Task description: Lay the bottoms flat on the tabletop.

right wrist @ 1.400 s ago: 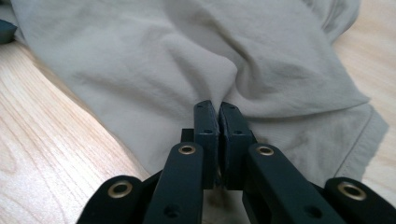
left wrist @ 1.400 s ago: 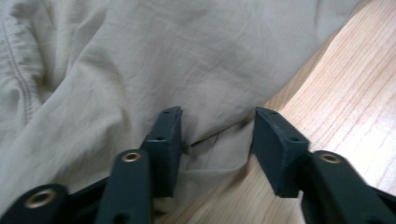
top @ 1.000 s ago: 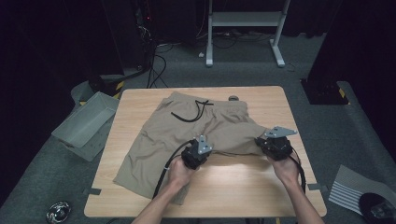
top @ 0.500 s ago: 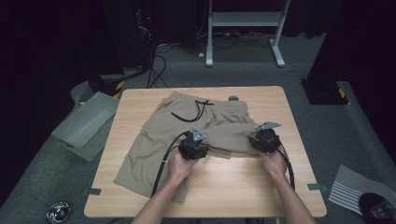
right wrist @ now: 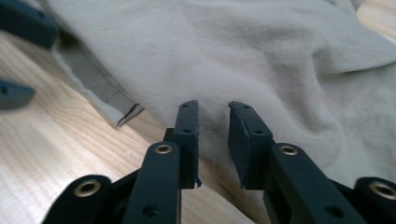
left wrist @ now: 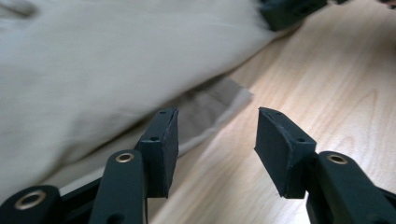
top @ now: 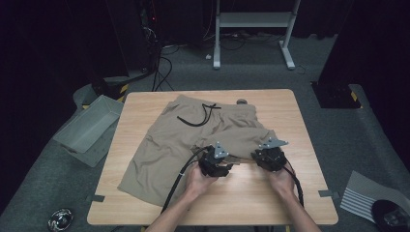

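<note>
Since the earlier frames both hands have slid leftward and closer together along the near hem of the shorts, and the right leg, spread out before, now lies bunched toward the middle. The left gripper has just been opening: its jaws stand well apart over bare wood at the hem's corner, with nothing between them. The right gripper has just been closing; its jaws stand a narrow gap apart, low over the fabric edge, and the pads do not seem to press on cloth. The tan shorts lie flat on the counter, waistband and black drawstring at the far side, legs toward the person. A grey bin sits on the floor to the left.
</note>
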Demonstrator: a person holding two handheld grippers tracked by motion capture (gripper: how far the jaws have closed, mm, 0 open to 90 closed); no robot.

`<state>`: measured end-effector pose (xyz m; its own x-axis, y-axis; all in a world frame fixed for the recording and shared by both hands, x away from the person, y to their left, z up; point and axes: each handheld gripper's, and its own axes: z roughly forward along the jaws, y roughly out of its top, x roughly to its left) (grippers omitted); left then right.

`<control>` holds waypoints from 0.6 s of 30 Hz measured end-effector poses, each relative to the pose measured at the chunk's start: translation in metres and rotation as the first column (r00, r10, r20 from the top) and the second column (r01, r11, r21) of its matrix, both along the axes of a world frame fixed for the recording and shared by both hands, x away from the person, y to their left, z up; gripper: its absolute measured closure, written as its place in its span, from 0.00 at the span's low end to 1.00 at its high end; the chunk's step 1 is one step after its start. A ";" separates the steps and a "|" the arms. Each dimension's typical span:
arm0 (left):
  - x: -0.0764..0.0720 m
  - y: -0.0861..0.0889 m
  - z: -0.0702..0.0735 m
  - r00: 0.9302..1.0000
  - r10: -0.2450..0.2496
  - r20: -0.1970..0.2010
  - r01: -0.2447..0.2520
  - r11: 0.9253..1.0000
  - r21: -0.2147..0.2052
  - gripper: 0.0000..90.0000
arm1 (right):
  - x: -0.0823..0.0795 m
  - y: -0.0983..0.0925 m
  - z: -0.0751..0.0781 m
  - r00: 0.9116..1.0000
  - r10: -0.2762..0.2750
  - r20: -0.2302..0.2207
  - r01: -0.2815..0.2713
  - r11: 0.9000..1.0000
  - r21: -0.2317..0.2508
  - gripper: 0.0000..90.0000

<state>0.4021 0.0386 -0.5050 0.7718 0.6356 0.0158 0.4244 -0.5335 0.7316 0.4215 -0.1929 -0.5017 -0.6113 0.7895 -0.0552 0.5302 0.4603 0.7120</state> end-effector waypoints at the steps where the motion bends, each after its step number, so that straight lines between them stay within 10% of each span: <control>1: 0.002 -0.003 -0.002 1.000 -0.002 -0.006 0.002 1.000 -0.003 0.55 | 0.001 0.001 -0.001 1.000 -0.002 -0.002 0.002 1.000 -0.001 0.83; 11: 0.018 -0.032 -0.016 0.999 0.044 -0.025 -0.044 0.999 0.000 0.58 | 0.008 0.004 -0.002 1.000 -0.007 -0.010 0.007 1.000 0.004 0.86; 18: 0.024 -0.032 -0.011 0.999 0.027 -0.030 -0.026 0.998 0.051 0.94 | 0.012 0.003 -0.002 1.000 -0.016 -0.014 0.016 1.000 0.003 0.86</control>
<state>0.4261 0.0065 -0.5158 0.7553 0.6548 0.0256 0.4604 -0.5580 0.6904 0.4334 -0.1900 -0.5037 -0.5995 0.7992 -0.0441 0.5472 0.4494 0.7061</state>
